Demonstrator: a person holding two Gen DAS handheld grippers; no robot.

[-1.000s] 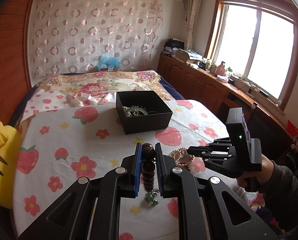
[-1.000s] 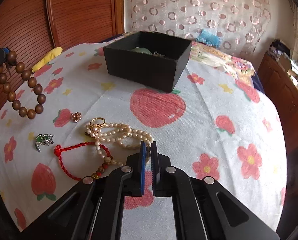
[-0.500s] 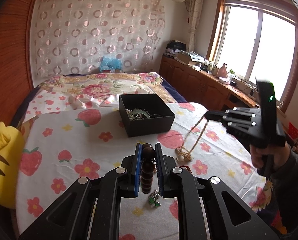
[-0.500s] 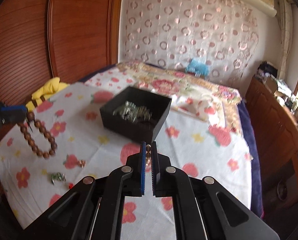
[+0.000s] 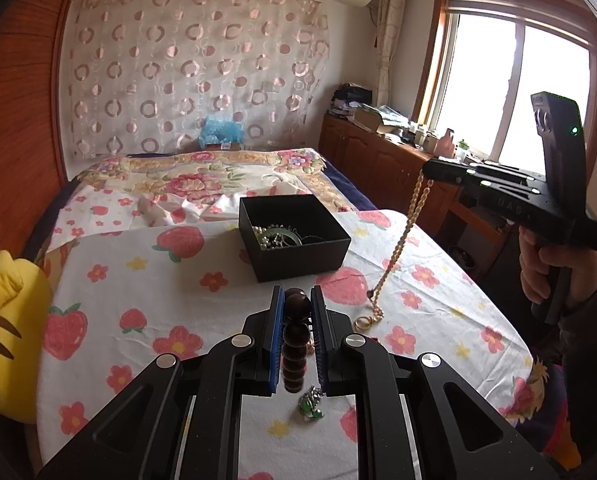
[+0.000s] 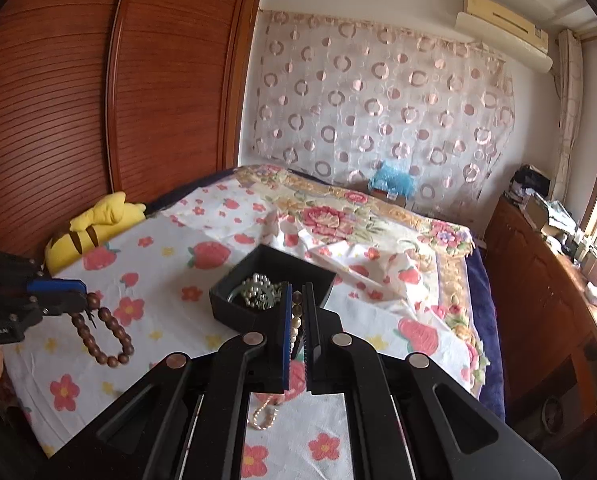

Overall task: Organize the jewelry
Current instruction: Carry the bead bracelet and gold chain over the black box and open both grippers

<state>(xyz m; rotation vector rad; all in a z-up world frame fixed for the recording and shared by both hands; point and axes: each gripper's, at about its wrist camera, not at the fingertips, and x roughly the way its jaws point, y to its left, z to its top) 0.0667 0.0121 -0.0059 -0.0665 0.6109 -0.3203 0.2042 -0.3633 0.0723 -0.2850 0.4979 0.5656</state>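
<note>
My left gripper [image 5: 297, 302] is shut on a dark wooden bead bracelet [image 5: 295, 340], which hangs as a loop [image 6: 105, 336] in the right wrist view. My right gripper [image 6: 297, 300] is shut on a pearl necklace [image 6: 295, 322], held high at the right [image 5: 428, 176]. The necklace [image 5: 398, 248] dangles in a long strand, its lower end with a gold ring [image 5: 363, 322] at the cloth. A black open box [image 5: 294, 236] with several jewelry pieces inside sits on the strawberry-print cloth [image 5: 146, 300], also seen just beyond my right fingers [image 6: 234, 304].
A green brooch [image 5: 310, 402] lies on the cloth below my left fingers. A yellow plush toy [image 5: 6, 336] sits at the left edge. A wooden cabinet [image 5: 378, 156] stands under the window; a wooden wardrobe [image 6: 98, 100] lines the left wall.
My right gripper has risen from the cloth, pulling the pearl necklace up into a long hanging strand. The left gripper has kept still with the bead bracelet.
</note>
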